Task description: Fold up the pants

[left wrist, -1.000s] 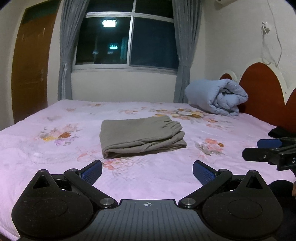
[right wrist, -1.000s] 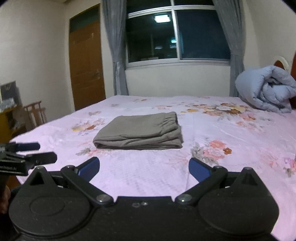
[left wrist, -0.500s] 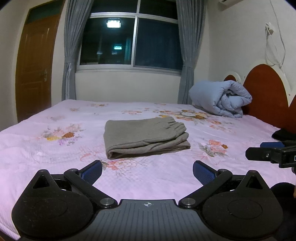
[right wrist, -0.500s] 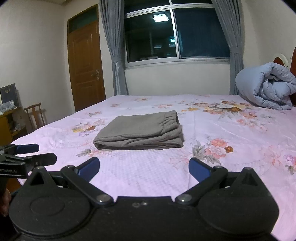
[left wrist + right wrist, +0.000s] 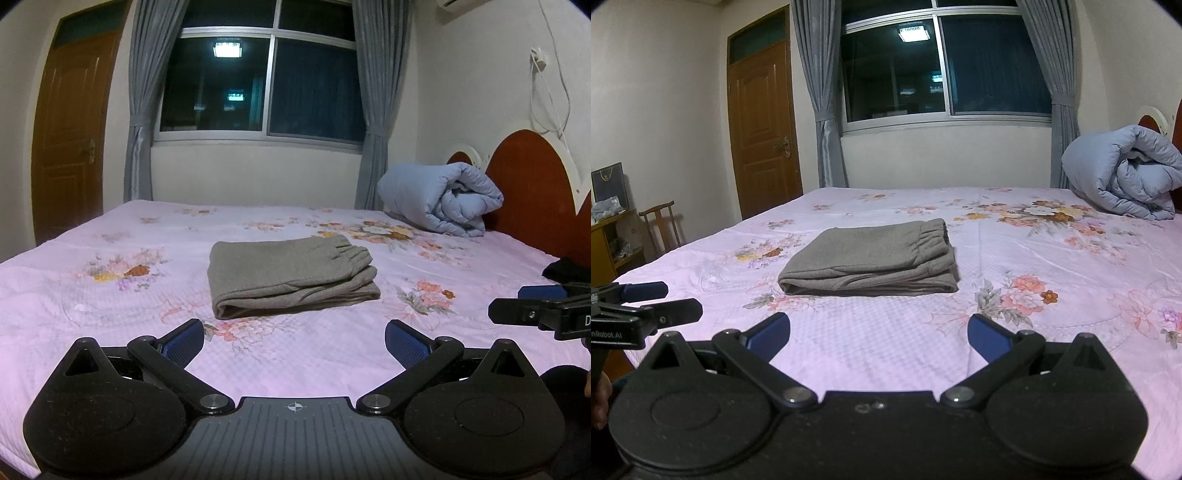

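The grey-brown pants [image 5: 288, 275] lie folded into a flat rectangle in the middle of the pink floral bed [image 5: 110, 295], waistband to the right; they also show in the right wrist view [image 5: 871, 260]. My left gripper [image 5: 293, 341] is open and empty, held back from the pants near the bed's front edge. My right gripper [image 5: 879, 334] is open and empty too, likewise short of the pants. Each gripper shows from the side in the other's view: the right gripper [image 5: 532, 312], the left gripper [image 5: 646, 302].
A rolled blue-grey duvet [image 5: 439, 199] lies at the head of the bed by the red headboard [image 5: 532, 192]. A dark item [image 5: 565, 269] lies at the bed's right edge. A wooden door [image 5: 761, 125], a chair [image 5: 661, 225] and a window [image 5: 945, 62] stand beyond.
Both grippers have tilted up and drawn back slightly, so the pants sit lower in view. The pants have not moved. Both jaws stay open.
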A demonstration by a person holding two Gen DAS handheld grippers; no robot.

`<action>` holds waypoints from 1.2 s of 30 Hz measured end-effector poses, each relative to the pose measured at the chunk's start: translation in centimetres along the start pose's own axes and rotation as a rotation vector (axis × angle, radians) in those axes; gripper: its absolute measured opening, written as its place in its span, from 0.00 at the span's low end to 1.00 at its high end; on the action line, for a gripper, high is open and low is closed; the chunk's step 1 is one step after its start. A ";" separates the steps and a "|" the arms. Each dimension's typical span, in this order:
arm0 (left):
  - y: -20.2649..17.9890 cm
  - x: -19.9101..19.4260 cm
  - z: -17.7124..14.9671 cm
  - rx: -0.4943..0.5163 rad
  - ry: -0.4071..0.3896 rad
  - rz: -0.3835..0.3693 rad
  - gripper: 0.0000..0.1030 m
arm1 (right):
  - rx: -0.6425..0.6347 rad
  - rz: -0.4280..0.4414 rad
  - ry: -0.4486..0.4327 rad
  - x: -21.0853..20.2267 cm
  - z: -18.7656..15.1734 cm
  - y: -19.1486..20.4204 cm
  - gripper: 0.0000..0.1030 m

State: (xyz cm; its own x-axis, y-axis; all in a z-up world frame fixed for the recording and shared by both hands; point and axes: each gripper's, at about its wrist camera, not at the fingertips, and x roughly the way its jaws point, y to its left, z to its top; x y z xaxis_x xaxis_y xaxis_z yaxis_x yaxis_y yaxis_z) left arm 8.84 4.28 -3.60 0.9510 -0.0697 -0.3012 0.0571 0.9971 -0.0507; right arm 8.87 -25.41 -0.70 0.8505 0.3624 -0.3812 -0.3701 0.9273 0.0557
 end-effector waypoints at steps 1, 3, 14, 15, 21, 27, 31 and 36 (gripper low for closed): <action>0.0 0.0 0.0 0.002 0.000 0.000 1.00 | -0.001 0.000 0.000 0.0 0.0 0.0 0.94; 0.0 -0.1 0.1 0.005 -0.002 0.001 1.00 | 0.000 0.000 -0.001 0.0 0.0 0.0 0.94; 0.0 -0.2 0.1 0.005 -0.006 0.002 1.00 | -0.001 0.000 0.000 0.0 0.0 0.0 0.94; 0.1 -0.2 0.1 0.005 -0.006 0.001 1.00 | -0.001 0.000 -0.001 0.0 0.0 0.0 0.94; 0.0 -0.2 0.1 0.004 -0.006 0.001 1.00 | -0.001 0.000 -0.001 0.0 0.0 0.0 0.94; 0.0 -0.2 0.1 0.004 -0.006 0.001 1.00 | -0.002 0.000 -0.001 0.1 0.0 0.0 0.94; 0.0 -0.1 0.1 0.004 -0.005 0.001 1.00 | -0.001 -0.001 -0.001 0.1 0.0 0.0 0.94; 0.0 -0.2 0.1 0.008 -0.004 -0.001 1.00 | -0.002 0.001 0.001 0.1 0.0 0.0 0.94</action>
State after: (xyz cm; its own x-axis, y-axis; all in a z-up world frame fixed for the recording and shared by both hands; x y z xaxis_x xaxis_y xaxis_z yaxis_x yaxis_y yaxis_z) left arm 8.72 4.28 -3.43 0.9523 -0.0704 -0.2970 0.0603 0.9973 -0.0431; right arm 8.93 -25.36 -0.70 0.8501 0.3628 -0.3818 -0.3712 0.9270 0.0544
